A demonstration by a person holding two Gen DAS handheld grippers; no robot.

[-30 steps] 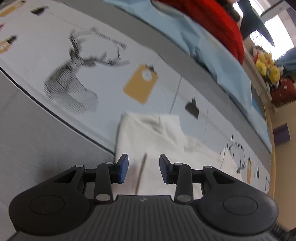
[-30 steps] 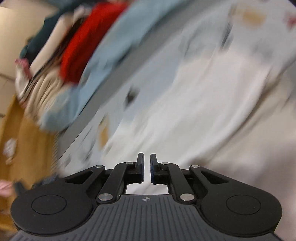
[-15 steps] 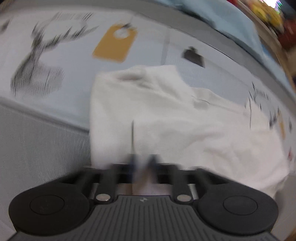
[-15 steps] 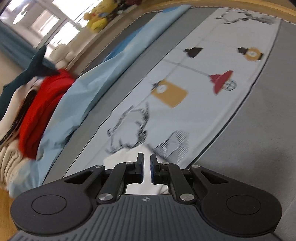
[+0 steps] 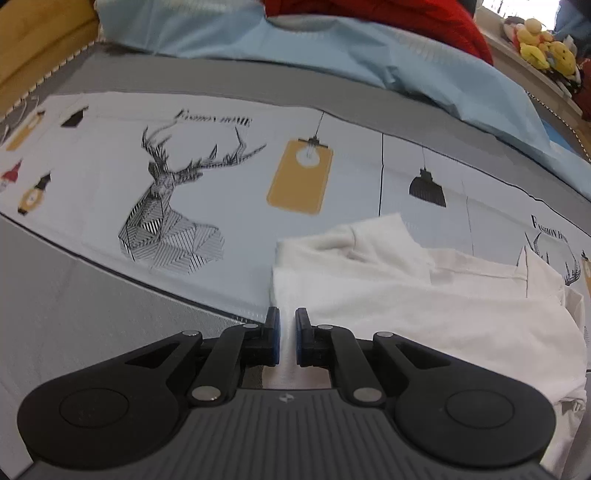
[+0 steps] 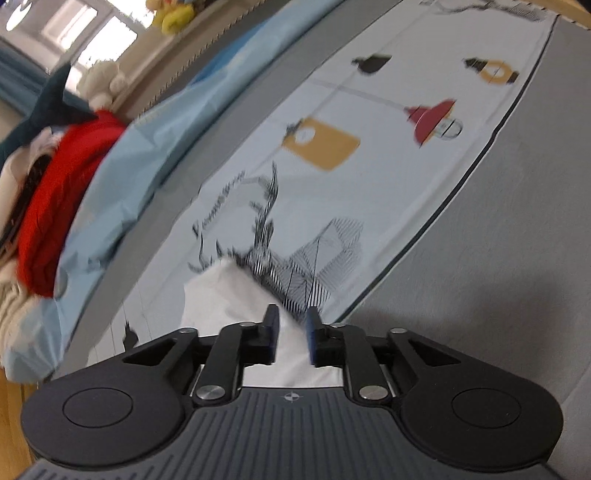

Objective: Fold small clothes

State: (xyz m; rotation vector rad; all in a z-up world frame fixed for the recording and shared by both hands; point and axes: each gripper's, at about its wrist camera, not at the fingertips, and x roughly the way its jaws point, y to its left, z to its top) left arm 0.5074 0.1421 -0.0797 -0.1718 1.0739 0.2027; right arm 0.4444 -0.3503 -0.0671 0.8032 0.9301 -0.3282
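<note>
White cloth fills the lower right of my left tongs' view: the small white garment lies rumpled on the printed bedsheet, its near left corner reaching right under my left gripper. The blue pads there stand nearly together with only a thin slit between them, and the log of my hand agrees they are closed. White fabric shows in that slit and just behind the pads, so I read them as pinched on the garment's corner. The rest of the garment spreads away to the right, with a folded flap toward the far side, beside the black lamp print.

From my right tongs, another part of the white garment pokes out ahead of the fingers and over the deer print. My right gripper has its jaws opening, a clear gap between the blue pads, and white cloth lies in that gap and beneath it. The pads do not look pressed on it.

The printed sheet runs as a pale band across the grey bed cover. Along the bed's far edge lies a light blue cloth, with a red garment piled on it. Yellow plush toys sit on the ledge beyond the bed's far right corner.
</note>
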